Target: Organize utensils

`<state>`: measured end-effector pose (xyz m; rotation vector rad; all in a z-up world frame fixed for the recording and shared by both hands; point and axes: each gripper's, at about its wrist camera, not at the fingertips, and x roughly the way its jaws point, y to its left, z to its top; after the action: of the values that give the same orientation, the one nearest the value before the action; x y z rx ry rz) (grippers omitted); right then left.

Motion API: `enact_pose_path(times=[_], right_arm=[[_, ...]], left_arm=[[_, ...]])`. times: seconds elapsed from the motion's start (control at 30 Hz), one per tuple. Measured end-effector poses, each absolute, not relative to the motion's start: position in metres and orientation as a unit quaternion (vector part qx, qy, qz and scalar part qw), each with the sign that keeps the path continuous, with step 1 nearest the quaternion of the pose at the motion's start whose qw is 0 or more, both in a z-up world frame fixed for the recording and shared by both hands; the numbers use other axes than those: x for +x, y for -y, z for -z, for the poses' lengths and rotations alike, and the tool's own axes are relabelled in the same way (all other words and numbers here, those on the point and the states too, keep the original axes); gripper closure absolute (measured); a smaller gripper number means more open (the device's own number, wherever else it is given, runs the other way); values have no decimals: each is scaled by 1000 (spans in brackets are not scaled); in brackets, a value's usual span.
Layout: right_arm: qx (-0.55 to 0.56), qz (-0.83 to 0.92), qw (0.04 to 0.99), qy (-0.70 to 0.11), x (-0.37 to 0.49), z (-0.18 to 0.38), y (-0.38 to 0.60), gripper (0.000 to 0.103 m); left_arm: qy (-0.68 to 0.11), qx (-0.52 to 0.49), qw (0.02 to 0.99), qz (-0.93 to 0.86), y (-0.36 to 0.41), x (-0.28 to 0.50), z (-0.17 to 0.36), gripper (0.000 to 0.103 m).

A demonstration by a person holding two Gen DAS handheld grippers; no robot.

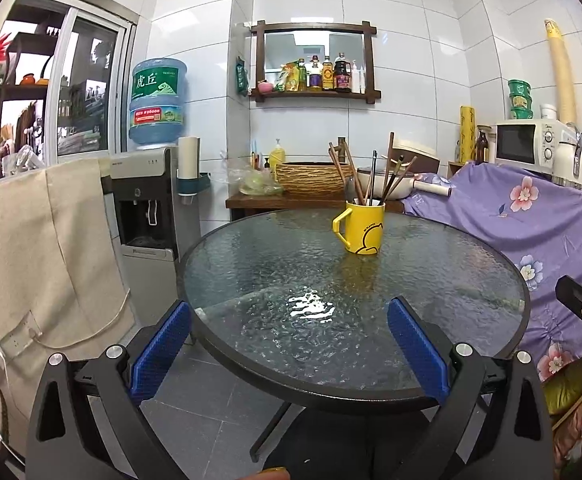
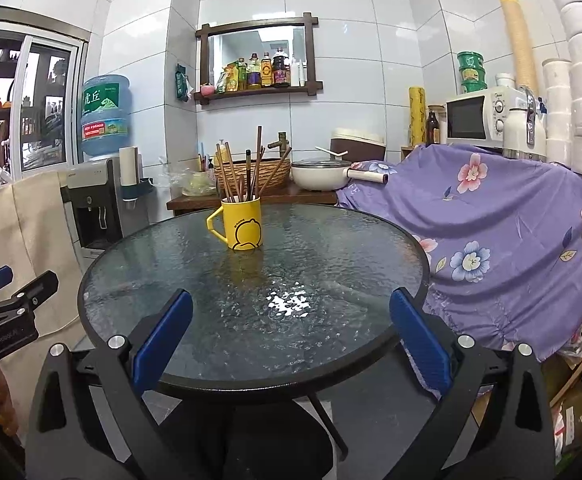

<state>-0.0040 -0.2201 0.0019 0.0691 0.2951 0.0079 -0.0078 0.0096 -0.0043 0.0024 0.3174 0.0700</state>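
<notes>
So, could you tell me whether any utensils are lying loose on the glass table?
No, the glass table carries only the yellow mug, with the chopsticks standing inside it.

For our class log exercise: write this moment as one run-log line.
left gripper open, empty | right gripper open, empty | chopsticks upright in yellow mug | glass table

1. The tabletop (image 1: 251,264) is round, of rippled glass with a dark rim, and a bright light reflects near its middle.
2. A yellow mug (image 1: 364,229) stands upright on the far part of the tabletop, its handle to the left.
3. Dark utensils (image 1: 371,184) stand inside the mug, leaning apart in different directions.
</notes>
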Motion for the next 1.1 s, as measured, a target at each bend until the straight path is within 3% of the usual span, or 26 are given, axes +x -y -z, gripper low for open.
enact_pose_path(times=[1.1], right_arm=[[29,-16,988,-149,-3,-5,217,6]], left_arm=[[-162,3,986,-45,-12,-7,3,7]])
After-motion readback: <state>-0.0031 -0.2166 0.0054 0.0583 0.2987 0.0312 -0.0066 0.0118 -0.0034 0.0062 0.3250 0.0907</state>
